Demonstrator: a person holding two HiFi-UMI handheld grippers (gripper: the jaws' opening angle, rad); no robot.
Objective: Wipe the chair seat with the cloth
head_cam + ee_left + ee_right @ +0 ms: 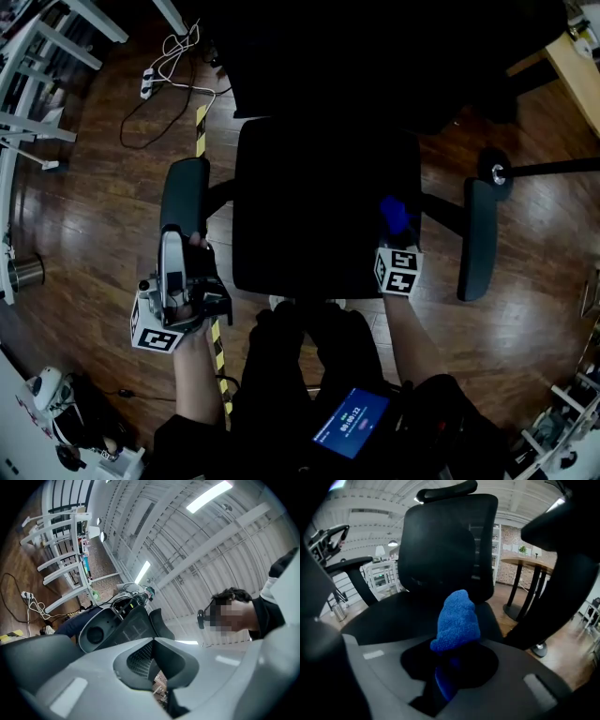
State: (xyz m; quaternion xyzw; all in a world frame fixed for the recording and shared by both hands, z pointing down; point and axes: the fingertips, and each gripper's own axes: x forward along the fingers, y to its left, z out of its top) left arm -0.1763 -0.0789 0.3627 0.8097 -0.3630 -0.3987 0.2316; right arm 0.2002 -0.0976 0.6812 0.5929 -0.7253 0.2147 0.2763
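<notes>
I count one chair, with one seat (309, 216) and two armrests, one cloth, and my two grippers.

The cloth (457, 620) is bright blue and nubbly, bunched into a rounded lump that narrows where it goes in between the jaws. My right gripper (452, 663) is clamped on it. The jaws are closed down on its lower end, and the rest sticks out ahead of them. Past that tip lies the black seat (393, 616), with the tall backrest (440, 545) straight in front. From my head, the cloth (394, 214) sits just ahead of the right gripper (395, 239), over the seat's right side towards its front edge. I cannot tell whether it touches the seat. The right armrest (478, 239) is off to that gripper's right.

My left gripper (173, 253) is beside the chair, off the seat, right behind the left armrest (185, 192). It is tipped upward at the ceiling, with its jaws (153, 641) together and nothing between them.
</notes>
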